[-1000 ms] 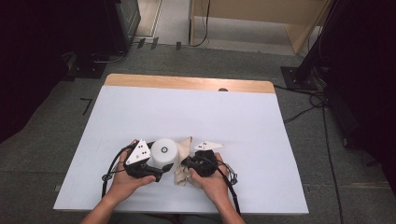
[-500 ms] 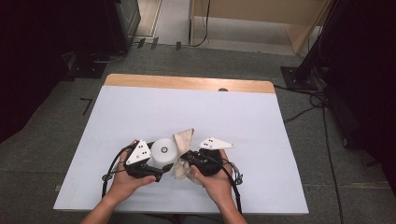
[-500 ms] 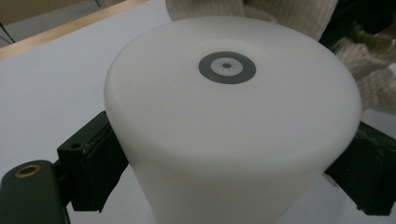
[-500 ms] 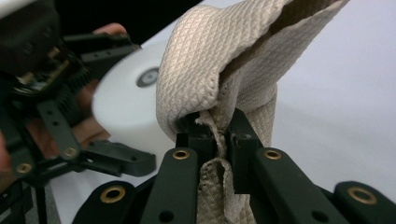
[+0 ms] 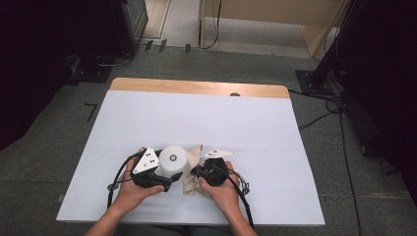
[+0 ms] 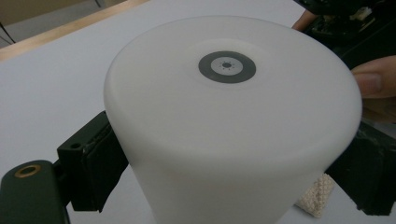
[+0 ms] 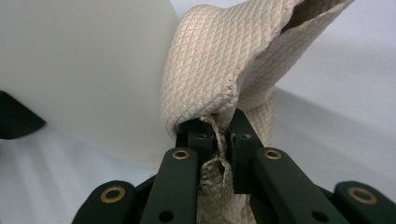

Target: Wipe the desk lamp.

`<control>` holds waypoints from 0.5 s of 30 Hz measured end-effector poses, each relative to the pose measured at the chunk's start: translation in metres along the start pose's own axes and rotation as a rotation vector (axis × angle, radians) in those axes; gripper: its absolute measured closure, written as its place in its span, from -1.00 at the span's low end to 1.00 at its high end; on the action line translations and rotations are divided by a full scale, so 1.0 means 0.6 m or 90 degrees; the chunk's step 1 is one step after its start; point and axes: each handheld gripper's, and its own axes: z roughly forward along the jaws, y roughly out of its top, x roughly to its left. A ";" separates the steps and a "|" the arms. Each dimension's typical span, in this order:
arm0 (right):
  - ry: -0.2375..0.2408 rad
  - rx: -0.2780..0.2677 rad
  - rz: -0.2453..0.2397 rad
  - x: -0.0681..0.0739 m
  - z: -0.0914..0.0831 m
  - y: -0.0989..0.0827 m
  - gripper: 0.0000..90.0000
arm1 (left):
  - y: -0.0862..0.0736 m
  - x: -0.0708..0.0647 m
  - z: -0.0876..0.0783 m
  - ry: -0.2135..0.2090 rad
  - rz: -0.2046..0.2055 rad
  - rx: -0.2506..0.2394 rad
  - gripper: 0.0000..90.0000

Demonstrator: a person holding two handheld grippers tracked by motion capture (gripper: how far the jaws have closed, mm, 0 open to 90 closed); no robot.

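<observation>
Near the front edge of the white table [image 5: 147, 113], the person holds both tools close together. The left gripper [image 5: 164, 178] has its two black jaws clamped on either side of a white cylinder [image 5: 173, 160], which stands upright on the tabletop with a small grey ring mark on its flat top. In the left gripper view the pads press against the cylinder's wall from both sides. Just beside it, the right gripper [image 7: 219, 133] is pinched tight on a fold of beige waffle-textured cloth [image 7: 219, 65], the fabric bunched up between the jaws and rising above them, leaning against the side of the cylinder. Part of the cloth lies on the table between the two hands.
</observation>
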 end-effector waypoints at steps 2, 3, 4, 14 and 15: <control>0.000 0.000 0.003 -0.001 0.001 0.000 0.85 | 0.000 0.000 0.000 0.000 -0.001 0.000 -0.81; 0.000 0.001 0.002 -0.001 0.001 0.000 0.85 | 0.000 0.000 0.000 0.000 -0.002 0.000 -0.81; 0.000 0.001 0.003 -0.001 0.001 0.000 0.85 | 0.000 0.000 0.000 0.000 -0.002 -0.001 -0.81; -0.001 -0.010 0.006 -0.006 -0.008 0.002 0.85 | 0.001 0.000 0.000 0.012 -0.042 0.013 -0.92; -0.002 -0.011 0.009 -0.008 -0.009 0.003 0.85 | 0.002 -0.001 -0.001 0.021 -0.049 0.015 -0.95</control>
